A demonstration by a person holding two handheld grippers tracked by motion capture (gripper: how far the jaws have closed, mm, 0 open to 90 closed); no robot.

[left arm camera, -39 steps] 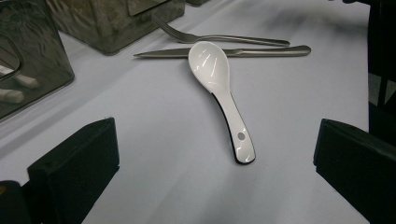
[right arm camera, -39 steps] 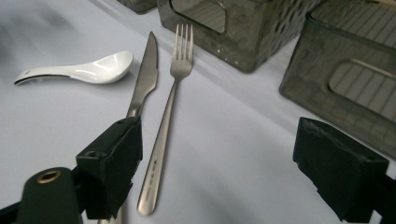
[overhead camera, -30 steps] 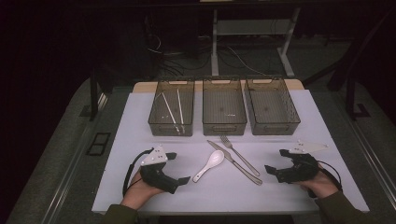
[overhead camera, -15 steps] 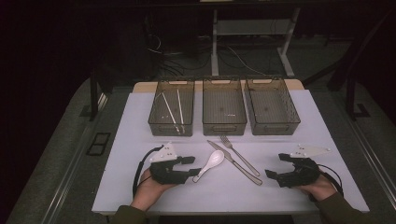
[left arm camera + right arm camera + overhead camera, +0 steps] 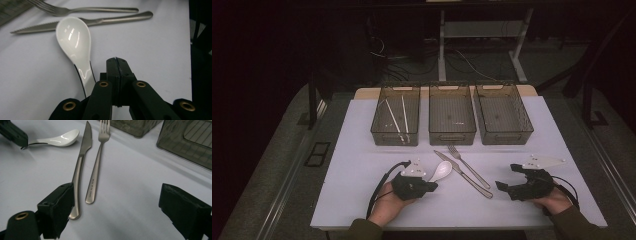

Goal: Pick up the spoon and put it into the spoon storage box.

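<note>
Closing just now, the left claw (image 5: 117, 66) has its jaws together, empty. The spoon (image 5: 73, 37) lies on the table, handle at their 9 o'clock. Better to reopen, straddle the handle, then clamp. Right claw (image 5: 117, 202) stands apart.

Item I am working: white ceramic spoon (image 5: 75, 42), glossy, deep oval bowl facing up, short handle with a dark edge line. It lies flat on the white table (image 5: 362, 150), bowl just beside the knife (image 5: 82, 23), handle end at my left gripper (image 5: 117, 60).
</note>
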